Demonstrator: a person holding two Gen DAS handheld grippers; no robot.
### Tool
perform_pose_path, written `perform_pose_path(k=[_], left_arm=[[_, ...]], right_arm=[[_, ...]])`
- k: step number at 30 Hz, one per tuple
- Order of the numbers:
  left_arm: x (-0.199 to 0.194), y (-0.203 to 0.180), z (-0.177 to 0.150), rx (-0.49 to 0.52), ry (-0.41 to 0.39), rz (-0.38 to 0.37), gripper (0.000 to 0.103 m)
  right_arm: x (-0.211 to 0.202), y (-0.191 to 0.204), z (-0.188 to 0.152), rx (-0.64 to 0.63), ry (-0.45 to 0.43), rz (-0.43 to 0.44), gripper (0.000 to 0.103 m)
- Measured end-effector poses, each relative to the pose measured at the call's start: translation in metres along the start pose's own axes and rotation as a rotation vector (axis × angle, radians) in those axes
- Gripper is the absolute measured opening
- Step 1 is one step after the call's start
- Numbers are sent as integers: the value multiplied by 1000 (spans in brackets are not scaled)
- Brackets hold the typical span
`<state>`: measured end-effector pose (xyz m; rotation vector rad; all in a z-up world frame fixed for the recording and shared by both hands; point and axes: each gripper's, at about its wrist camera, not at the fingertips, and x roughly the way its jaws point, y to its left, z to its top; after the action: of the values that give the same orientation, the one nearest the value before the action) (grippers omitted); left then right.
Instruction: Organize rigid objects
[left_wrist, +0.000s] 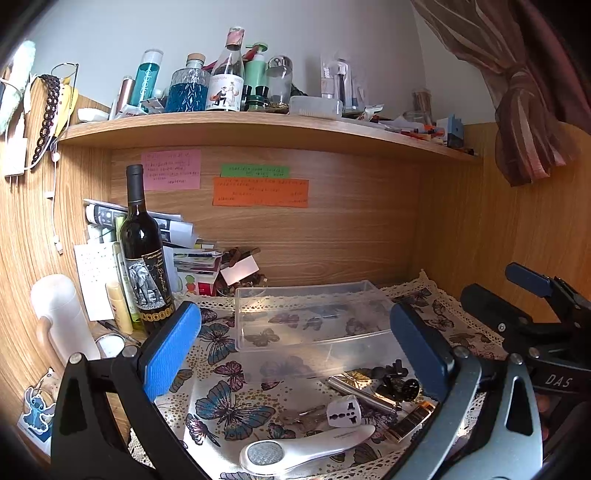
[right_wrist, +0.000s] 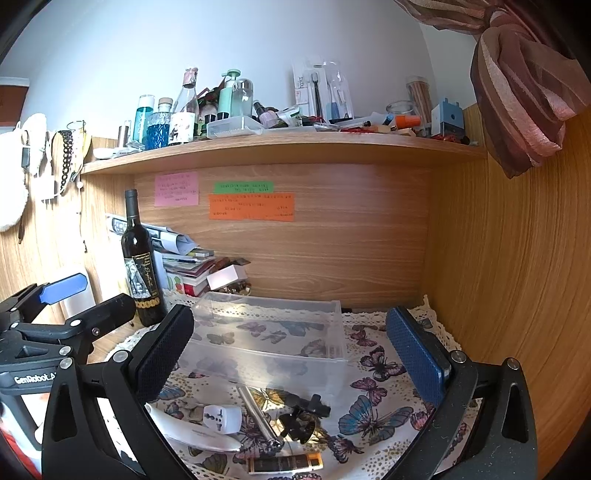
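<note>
Grippers, left (left_wrist: 295, 347) and right (right_wrist: 290, 354), are both hanging spread wide with nothing between them, while the plug (right_wrist: 221, 419), tube (right_wrist: 258, 415) and clip (right_wrist: 303, 415) are lying at 6 o'clock from the bin (right_wrist: 269, 332).

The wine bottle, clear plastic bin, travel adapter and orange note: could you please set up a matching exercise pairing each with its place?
Things:
1. wine bottle
2. clear plastic bin
3. white travel adapter
4. orange note

Places:
A. stuck on the wooden back panel
B. lying among small items in front of the bin
C. upright at the left, beside stacked papers
D. on the butterfly cloth, mid-desk, nothing inside

Pairs: 1-C, 2-D, 3-B, 4-A
</note>
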<state>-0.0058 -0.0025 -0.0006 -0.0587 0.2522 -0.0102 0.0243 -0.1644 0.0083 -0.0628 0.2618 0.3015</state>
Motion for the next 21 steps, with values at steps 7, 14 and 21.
perform_pose_path(k=[7,14,21], left_arm=[[-3,1,1,-3,-5,2,103],[-5,1,1,-4,-11,4,103],[-6,1,2,-2,-13,-5,103]], right_arm=[[-2,2,0,-4,-3,2,103],[-3,3,1,-5,-4,3,103],[-3,5,3,-5,-4,3,103]])
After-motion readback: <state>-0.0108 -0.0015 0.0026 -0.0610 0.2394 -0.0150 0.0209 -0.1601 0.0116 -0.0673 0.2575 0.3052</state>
